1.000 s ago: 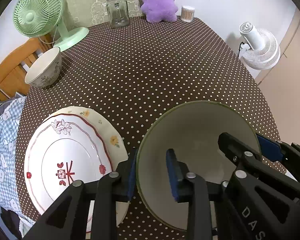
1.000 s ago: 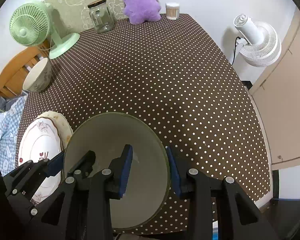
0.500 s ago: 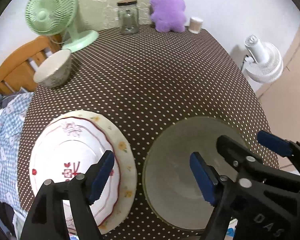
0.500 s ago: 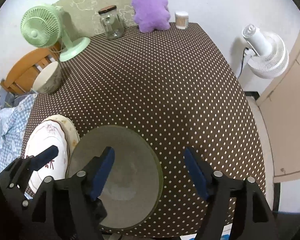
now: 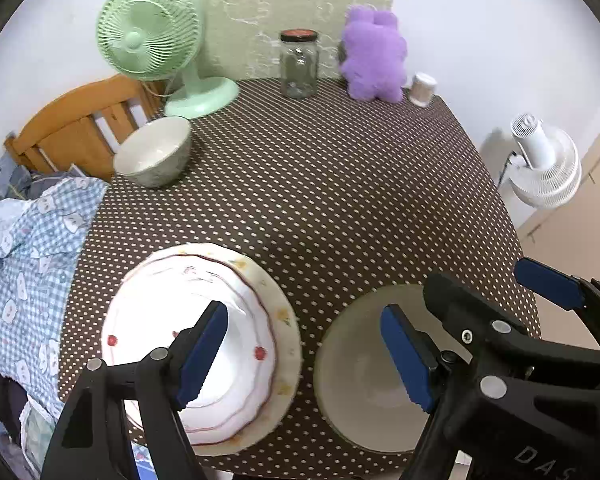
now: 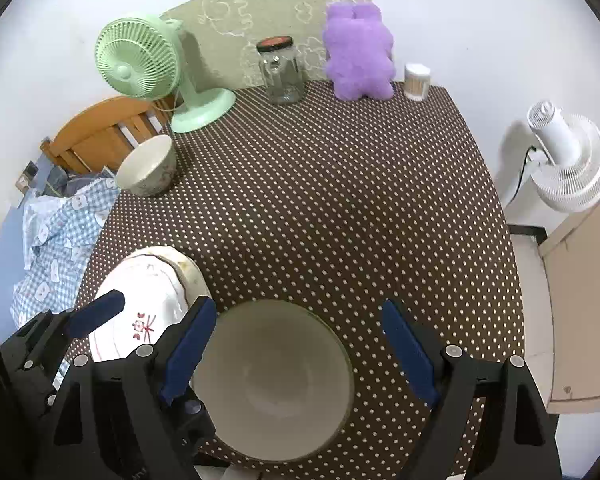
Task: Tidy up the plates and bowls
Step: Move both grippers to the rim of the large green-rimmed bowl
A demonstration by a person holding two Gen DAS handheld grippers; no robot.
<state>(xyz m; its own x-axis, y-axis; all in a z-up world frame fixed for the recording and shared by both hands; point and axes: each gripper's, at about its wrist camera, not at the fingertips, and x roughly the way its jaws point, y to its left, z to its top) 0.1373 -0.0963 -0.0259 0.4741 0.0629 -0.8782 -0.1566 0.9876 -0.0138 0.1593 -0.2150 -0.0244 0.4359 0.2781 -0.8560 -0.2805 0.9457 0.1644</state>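
Observation:
A large plain bowl (image 6: 276,384) rests on the dotted tablecloth at the near edge; it also shows in the left wrist view (image 5: 364,376). A white plate with red flowers (image 5: 204,344) lies stacked on a cream plate (image 5: 286,320) to its left, also in the right wrist view (image 6: 144,300). A small patterned bowl (image 5: 154,152) stands at the far left edge. My left gripper (image 5: 304,356) is open and empty, above the gap between plates and bowl. My right gripper (image 6: 296,354) is open and empty above the large bowl.
At the back stand a green fan (image 5: 152,36), a glass jar (image 5: 299,65), a purple plush toy (image 5: 374,58) and a small cotton-swab tub (image 5: 422,89). A wooden chair (image 5: 76,128) with checked cloth (image 5: 28,248) is left. A white fan (image 5: 544,164) stands on the floor, right.
Both grippers have let go of the large bowl's rim and opened wide. They have lifted and pulled back; the bowl now sits on the table.

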